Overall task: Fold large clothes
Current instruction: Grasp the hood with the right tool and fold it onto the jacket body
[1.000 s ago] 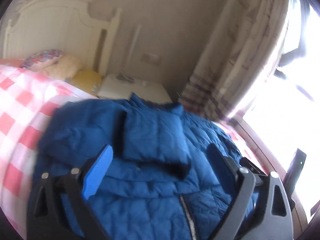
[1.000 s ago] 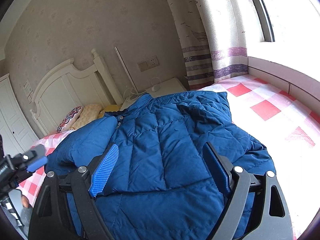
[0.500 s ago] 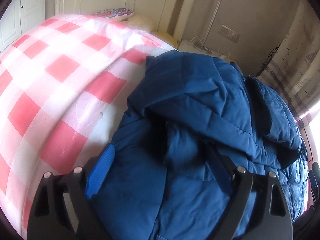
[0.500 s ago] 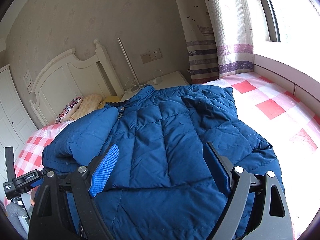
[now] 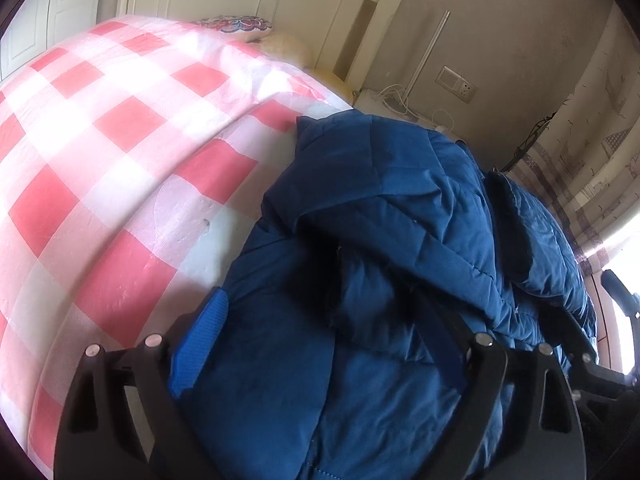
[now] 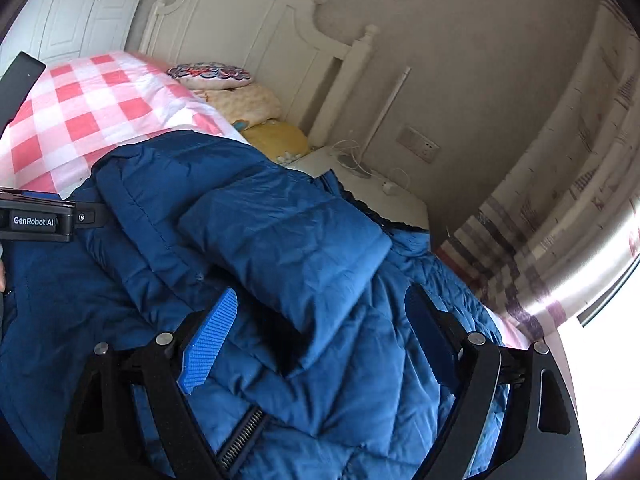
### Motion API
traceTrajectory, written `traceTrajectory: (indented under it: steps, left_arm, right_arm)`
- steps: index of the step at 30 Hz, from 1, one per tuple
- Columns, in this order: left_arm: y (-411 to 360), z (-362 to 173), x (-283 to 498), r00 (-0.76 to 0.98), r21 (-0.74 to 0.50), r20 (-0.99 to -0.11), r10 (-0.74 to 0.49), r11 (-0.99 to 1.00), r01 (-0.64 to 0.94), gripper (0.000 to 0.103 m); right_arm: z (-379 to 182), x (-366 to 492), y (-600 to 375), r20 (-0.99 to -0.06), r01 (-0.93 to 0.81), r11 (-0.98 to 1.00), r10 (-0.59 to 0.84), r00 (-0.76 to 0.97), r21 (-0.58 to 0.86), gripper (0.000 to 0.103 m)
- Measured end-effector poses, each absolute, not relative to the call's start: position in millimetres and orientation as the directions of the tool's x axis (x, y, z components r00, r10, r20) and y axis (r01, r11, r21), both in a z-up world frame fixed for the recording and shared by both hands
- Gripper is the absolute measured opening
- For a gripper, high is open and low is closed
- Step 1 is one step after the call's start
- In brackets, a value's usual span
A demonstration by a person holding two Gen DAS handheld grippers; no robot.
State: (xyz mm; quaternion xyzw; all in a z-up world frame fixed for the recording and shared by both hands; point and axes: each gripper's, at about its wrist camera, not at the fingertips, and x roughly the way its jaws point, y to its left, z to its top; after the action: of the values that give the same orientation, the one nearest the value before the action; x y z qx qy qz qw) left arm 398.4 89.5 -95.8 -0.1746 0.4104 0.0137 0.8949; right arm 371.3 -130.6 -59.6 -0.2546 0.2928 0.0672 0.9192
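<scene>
A blue jacket (image 5: 400, 260) is being shown lying on the checked bed (image 5: 100, 160), a sleeve (image 6: 288, 240) folded across it, while the left gripper (image 5: 320, 344) and right gripper (image 6: 320, 340) are being held over it, fingers spread, nothing pinched.

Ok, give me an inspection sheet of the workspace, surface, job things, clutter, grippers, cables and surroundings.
Surface: bed sheet, red and white check, bare beside the jacket.
Job's things: blue jacket on the bed, sleeve folded across the body, zip showing near the bottom edge.
Clutter: pillows at the headboard.
Grippers: left gripper open over the jacket, holding nothing; right gripper open over the jacket, holding nothing.
Cables: white cords on the nightstand, below a wall socket.
Surroundings: headboard, curtain, bright window at right.
</scene>
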Motion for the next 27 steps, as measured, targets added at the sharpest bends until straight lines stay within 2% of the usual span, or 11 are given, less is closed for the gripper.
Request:
traceTrajectory:
  steps: [4,8,10,11,12,13,16,19,21,23,27]
  left_arm:
    - [87.8,-95.6,399.4,0.659,-0.292,-0.743,-0.113,0.941,-0.168,0.092]
    - [86.4,-96.0,400.4,0.655,-0.281,-0.748,-0.105,0.945,-0.169,0.093]
    - [84.3,-96.0,400.7,0.651,-0.271,-0.752,-0.100,0.948,-0.168,0.093]
    - [83.8,-96.0,400.8,0.650,-0.269,-0.753,-0.099,0.948,-0.168,0.093]
    - [83.9,-96.0,400.7,0.650,-0.271,-0.753,-0.099,0.948,-0.168,0.094]
    - [83.9,-96.1,400.5,0.651,-0.272,-0.753,-0.101,0.947,-0.168,0.094]
    - [83.9,-95.9,400.4,0.651,-0.273,-0.752,-0.101,0.947,-0.168,0.094]
    - [84.1,-96.2,400.6,0.651,-0.273,-0.752,-0.101,0.947,-0.168,0.094]
    - [83.9,-96.1,400.4,0.651,-0.272,-0.753,-0.101,0.948,-0.168,0.094]
    - [84.1,-96.0,400.1,0.651,-0.272,-0.752,-0.101,0.948,-0.168,0.094]
    - [84.7,-95.5,399.5,0.652,-0.275,-0.752,-0.102,0.946,-0.169,0.094]
  right_arm:
    - [-77.1,400.2,-103.2,-0.620,-0.306,0.807,-0.093,0.779,-0.506,0.081]
    - [-88.0,408.9,-91.6,-0.587,-0.303,0.760,-0.126,0.800,-0.575,0.078]
    - [-86.9,404.1,-88.4,-0.579,-0.341,0.732,-0.089,0.811,-0.590,0.057]
    - [-80.1,400.1,-92.8,-0.579,-0.349,0.750,-0.055,0.814,-0.562,0.041]
    - [-66.8,395.4,-101.7,-0.563,-0.335,0.797,-0.007,0.827,-0.503,0.032]
    - [-49.9,391.9,-117.8,-0.546,-0.311,0.862,0.048,0.837,-0.401,0.030]
    - [-10.0,377.8,-208.0,-0.470,-0.207,0.971,0.240,0.849,0.123,0.029]
    - [-31.8,355.7,-319.8,-0.349,-0.046,0.768,0.343,0.872,0.639,0.029]
    - [-65.1,351.1,-361.7,-0.382,0.053,0.663,0.363,0.850,0.747,0.037]
    - [-91.0,350.8,-376.1,-0.464,0.104,0.684,0.367,0.806,0.722,0.037]
    - [-109.3,346.4,-382.7,-0.438,0.074,0.653,0.416,0.797,0.754,0.045]
